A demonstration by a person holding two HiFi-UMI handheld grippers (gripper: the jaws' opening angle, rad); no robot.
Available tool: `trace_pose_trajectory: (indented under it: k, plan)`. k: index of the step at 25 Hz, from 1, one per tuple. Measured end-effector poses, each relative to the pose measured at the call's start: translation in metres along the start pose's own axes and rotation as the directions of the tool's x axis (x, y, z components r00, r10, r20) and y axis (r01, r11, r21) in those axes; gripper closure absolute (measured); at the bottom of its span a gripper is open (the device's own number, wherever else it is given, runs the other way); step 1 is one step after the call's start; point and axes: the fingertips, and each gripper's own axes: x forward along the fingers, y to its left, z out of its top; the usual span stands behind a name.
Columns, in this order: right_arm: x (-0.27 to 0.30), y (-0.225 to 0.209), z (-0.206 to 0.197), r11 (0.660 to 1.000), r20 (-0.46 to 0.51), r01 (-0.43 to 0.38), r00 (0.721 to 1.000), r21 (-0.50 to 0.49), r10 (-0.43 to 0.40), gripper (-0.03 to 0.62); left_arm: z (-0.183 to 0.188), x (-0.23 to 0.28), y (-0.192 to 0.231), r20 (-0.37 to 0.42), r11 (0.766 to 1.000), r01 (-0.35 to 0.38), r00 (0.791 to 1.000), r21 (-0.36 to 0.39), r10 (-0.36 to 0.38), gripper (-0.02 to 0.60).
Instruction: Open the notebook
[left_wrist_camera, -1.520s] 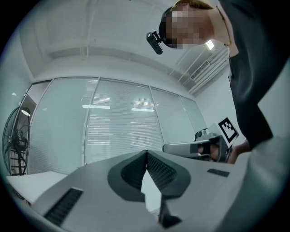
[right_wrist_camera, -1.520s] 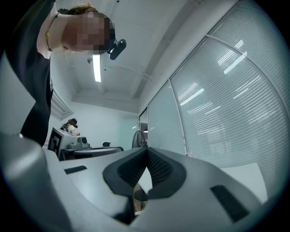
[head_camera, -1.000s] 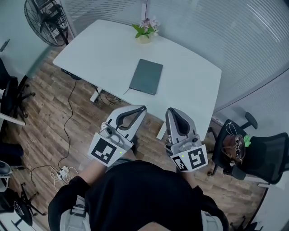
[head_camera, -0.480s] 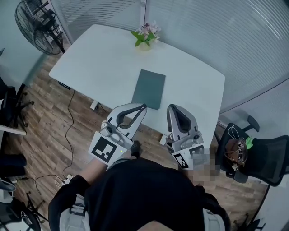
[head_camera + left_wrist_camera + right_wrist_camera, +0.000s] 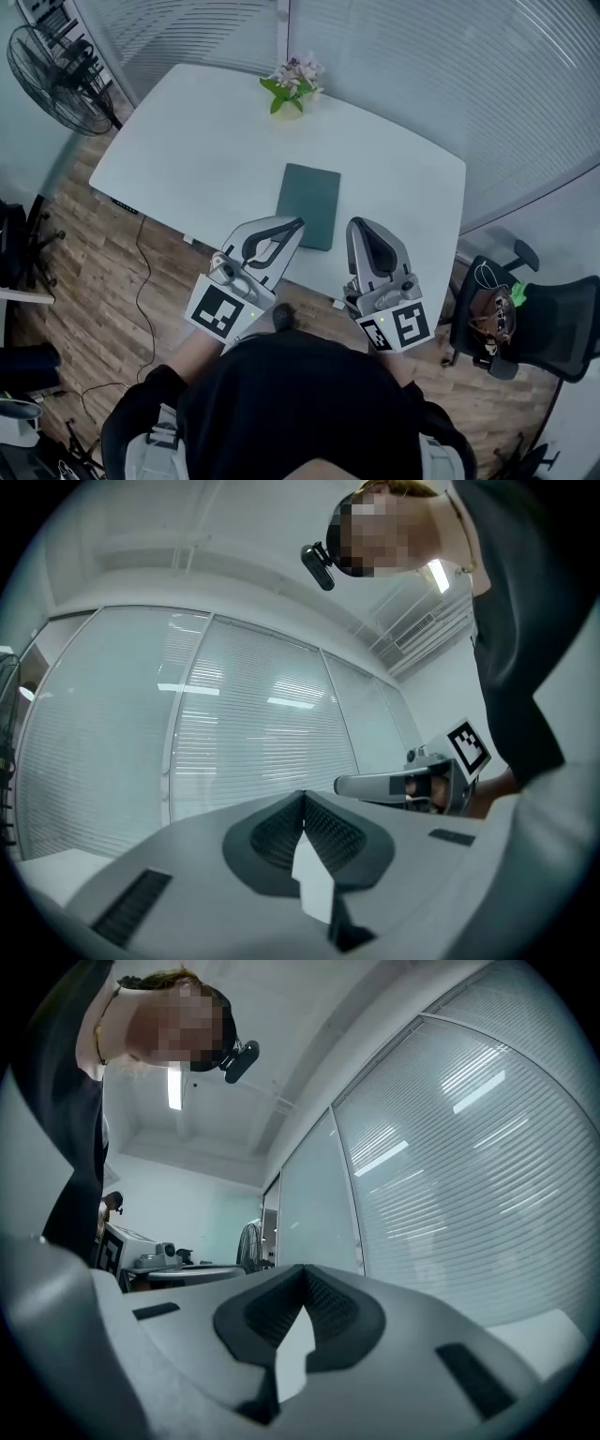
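Observation:
A closed dark grey-green notebook (image 5: pixel 309 202) lies flat on the white table (image 5: pixel 197 131), close to its near edge. My left gripper (image 5: pixel 296 224) is shut with nothing in it, its tip in line with the notebook's near left corner. My right gripper (image 5: pixel 359 226) is also shut and empty, just right of the notebook's near edge. Both are held in front of the person. The left gripper (image 5: pixel 305 794) and the right gripper (image 5: pixel 303 1267) views show only closed pads against window blinds and ceiling; the notebook is hidden there.
A small pot of flowers (image 5: pixel 292 79) stands at the table's far edge. A floor fan (image 5: pixel 49 67) is at far left, a black office chair (image 5: pixel 539 328) at right. Cables (image 5: pixel 141 281) run over the wooden floor. Glass walls with blinds stand behind the table.
The person has moved towards the table. Both grippers, still shut, now reach over its near edge by the notebook.

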Motion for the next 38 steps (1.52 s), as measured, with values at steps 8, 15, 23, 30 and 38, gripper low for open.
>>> trace_pose_trajectory:
  k: [8,15,23,30,38]
  plan:
    - [0.008,-0.012,-0.003,1.000,-0.006,0.023,1.000,0.000,-0.023,0.589,-0.009,0.012,0.007,-0.009,1.000,0.016,1.000,-0.011,-0.017,0.571]
    - [0.011,-0.025,0.000,1.000,0.001,-0.006,1.000,-0.002,0.006,0.589,-0.010,0.021,0.010,-0.017,1.000,-0.018,1.000,0.005,0.018,0.571]
    - [0.020,-0.034,0.004,0.998,-0.004,-0.063,0.998,0.006,0.063,0.589,-0.010,0.029,0.022,-0.033,0.995,-0.098,0.995,0.005,0.098,0.571]
    - [0.020,-0.046,-0.003,0.997,-0.023,-0.070,0.997,0.022,0.070,0.589,-0.028,0.041,0.020,-0.095,0.997,-0.069,0.993,0.023,0.070,0.569]
    - [0.013,-0.050,-0.014,0.997,-0.050,-0.068,0.996,0.040,0.070,0.589,-0.067,0.046,0.013,-0.214,0.996,-0.019,0.976,0.084,0.037,0.513]
